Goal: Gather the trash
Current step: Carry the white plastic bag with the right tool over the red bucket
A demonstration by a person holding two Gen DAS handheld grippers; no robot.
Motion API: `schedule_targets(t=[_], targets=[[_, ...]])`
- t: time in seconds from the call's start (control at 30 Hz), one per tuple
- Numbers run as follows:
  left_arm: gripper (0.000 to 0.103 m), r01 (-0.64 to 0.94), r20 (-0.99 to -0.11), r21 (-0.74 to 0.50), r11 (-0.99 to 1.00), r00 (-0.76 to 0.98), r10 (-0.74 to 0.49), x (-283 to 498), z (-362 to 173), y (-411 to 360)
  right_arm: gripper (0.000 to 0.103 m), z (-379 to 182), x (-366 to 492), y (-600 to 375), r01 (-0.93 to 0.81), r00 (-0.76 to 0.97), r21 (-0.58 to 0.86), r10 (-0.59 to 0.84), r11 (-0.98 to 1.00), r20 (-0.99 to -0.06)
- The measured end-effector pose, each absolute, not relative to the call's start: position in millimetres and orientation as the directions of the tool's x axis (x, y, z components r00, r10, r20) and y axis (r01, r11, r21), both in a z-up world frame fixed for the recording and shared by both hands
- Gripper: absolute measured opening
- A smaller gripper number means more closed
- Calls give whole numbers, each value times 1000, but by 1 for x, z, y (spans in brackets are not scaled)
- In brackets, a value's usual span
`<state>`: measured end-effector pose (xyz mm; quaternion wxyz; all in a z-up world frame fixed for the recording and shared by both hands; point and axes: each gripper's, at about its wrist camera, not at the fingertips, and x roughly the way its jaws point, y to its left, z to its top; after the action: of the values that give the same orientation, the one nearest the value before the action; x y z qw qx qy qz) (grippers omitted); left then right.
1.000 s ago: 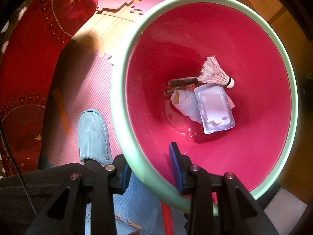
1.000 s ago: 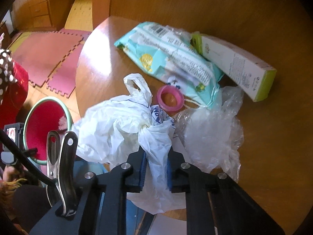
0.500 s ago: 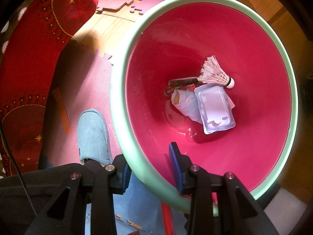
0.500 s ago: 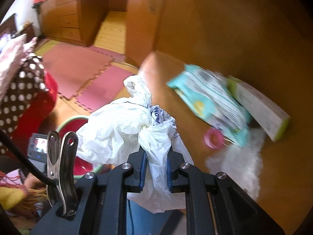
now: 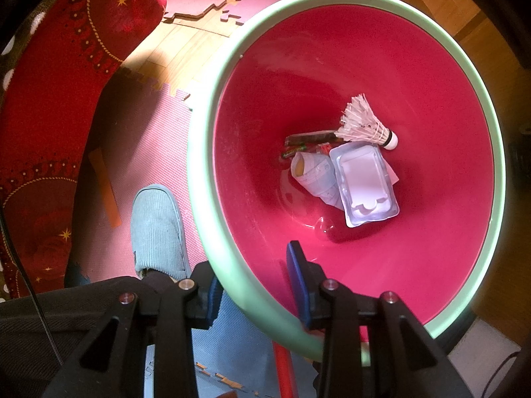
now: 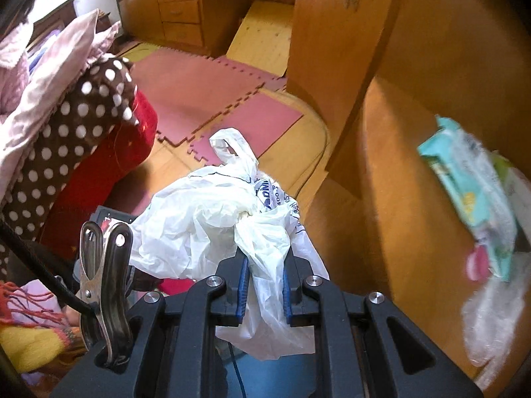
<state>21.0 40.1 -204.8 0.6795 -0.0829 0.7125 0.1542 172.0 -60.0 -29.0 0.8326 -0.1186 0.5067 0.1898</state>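
2 views from hand-held tongs, 1 camera on each.

Left view, looking straight down: the left tongs are clenched on the pale green rim of a round bin, 1 finger outside the rim and 1 inside against the pink wall. This grip likely steadies the bin so it sits ready to take more rubbish. At the bottom of the bin lie a shuttlecock, a clear plastic tray, a crumpled cup just beside the tray, and dark wrappers beside the shuttlecock. Outside the bin, near its rim, a person's foot in a light blue slipper rests on a pink foam mat.

Right view: the right tongs grasp a crumpled white plastic bag, pinched at its bunched middle so the loose ends hang free. The bag is in the air, off the wooden table to its right. On that table, blurred, lie a teal packet and clear plastic wrap. The bag appears headed for the bin.
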Motion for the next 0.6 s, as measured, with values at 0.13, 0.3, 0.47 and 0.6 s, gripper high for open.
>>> schedule_targets(t=[0.13, 0.3, 0.47, 0.6], targets=[[36, -328, -994, 108, 939, -63, 92, 21, -205, 40, 17, -43, 177, -56, -442, 390, 11, 203, 897, -898], [36, -327, -994, 108, 939, -62, 92, 21, -205, 41, 17, -52, 180, -53, -452, 373, 19, 209, 892, -904], [36, -327, -994, 107, 939, -62, 92, 21, -205, 41, 17, -59, 185, -48, -463, 356, 26, 213, 886, -910], [36, -327, -994, 108, 939, -62, 92, 21, -205, 41, 17, -67, 189, -46, -476, 335, 32, 214, 879, -917]])
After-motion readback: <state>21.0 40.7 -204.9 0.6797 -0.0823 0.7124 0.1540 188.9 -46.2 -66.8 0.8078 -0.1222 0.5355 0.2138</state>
